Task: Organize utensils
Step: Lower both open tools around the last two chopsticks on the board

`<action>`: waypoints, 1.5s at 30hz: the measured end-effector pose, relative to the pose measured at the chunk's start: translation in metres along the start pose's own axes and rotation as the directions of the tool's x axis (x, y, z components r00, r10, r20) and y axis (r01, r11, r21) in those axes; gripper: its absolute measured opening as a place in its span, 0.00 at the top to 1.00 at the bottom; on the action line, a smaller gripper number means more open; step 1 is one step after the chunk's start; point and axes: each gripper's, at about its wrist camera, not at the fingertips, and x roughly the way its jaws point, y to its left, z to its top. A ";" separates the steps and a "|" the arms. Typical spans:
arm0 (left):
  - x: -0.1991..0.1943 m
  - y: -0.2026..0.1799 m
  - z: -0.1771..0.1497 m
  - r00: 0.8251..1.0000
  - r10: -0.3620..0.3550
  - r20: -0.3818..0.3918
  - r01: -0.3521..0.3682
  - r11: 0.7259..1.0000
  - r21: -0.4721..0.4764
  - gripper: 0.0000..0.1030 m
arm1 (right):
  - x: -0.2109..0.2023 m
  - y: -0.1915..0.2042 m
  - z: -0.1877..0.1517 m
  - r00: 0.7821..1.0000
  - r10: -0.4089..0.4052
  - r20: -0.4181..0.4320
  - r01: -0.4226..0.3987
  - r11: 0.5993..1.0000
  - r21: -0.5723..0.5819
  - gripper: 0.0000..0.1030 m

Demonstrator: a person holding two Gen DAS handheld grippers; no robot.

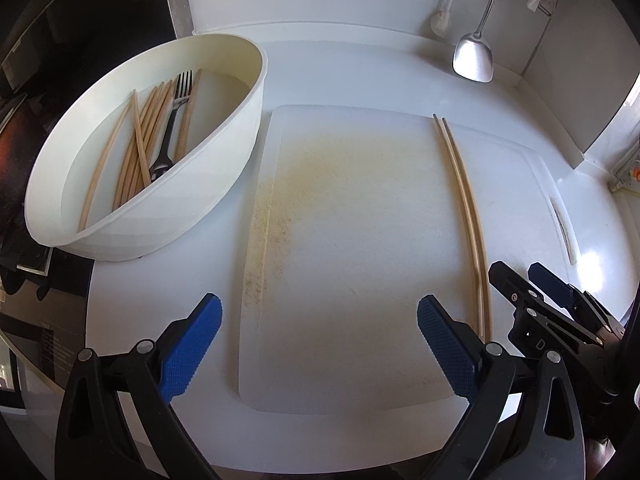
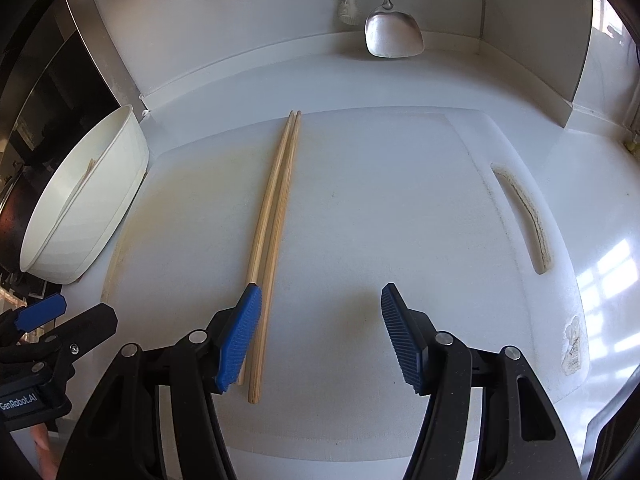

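Note:
A pair of wooden chopsticks point(image 1: 464, 208) lies side by side on the white cutting board point(image 1: 360, 240), on its right part; it also shows in the right wrist view point(image 2: 276, 216). A white oval tub point(image 1: 224, 160) at the left holds several chopsticks point(image 1: 140, 148) and a black-handled fork point(image 1: 172, 124). My left gripper point(image 1: 320, 344) is open and empty over the board's near edge. My right gripper point(image 2: 320, 336) is open, its left finger point(image 2: 240, 336) just beside the chopsticks' near ends. The right gripper also shows in the left wrist view point(image 1: 524, 280).
A metal spatula point(image 2: 394, 36) and a white brush point(image 2: 348, 8) hang against the back wall. The tub point(image 2: 92, 204) stands at the board's left edge. The board point(image 2: 400, 200) has a handle slot point(image 2: 524, 216) on its right side. A dark appliance is at far left.

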 end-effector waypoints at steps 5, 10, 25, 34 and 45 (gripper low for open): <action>0.006 0.004 0.004 1.000 -0.011 -0.009 0.011 1.000 0.006 0.06 | 0.005 0.007 0.002 0.999 -0.036 0.008 0.036 0.999 -0.035 0.42; 0.008 0.006 0.006 1.000 -0.018 -0.010 0.018 1.000 0.007 0.06 | 0.006 0.017 0.001 0.996 -0.086 0.034 0.089 0.989 -0.115 0.42; 0.014 0.005 0.004 0.999 -0.024 -0.024 0.024 1.000 0.006 0.06 | 0.011 -0.004 0.007 0.987 -0.147 0.060 0.152 0.985 -0.084 0.42; 0.015 0.003 0.004 0.999 -0.023 -0.026 0.023 1.000 0.012 0.07 | 0.008 -0.031 0.008 0.984 -0.166 0.066 0.165 0.986 0.029 0.43; 0.016 -0.003 0.004 0.999 -0.046 -0.019 0.047 0.999 0.015 0.07 | 0.001 -0.051 0.010 0.987 -0.128 0.100 0.128 0.992 0.001 0.43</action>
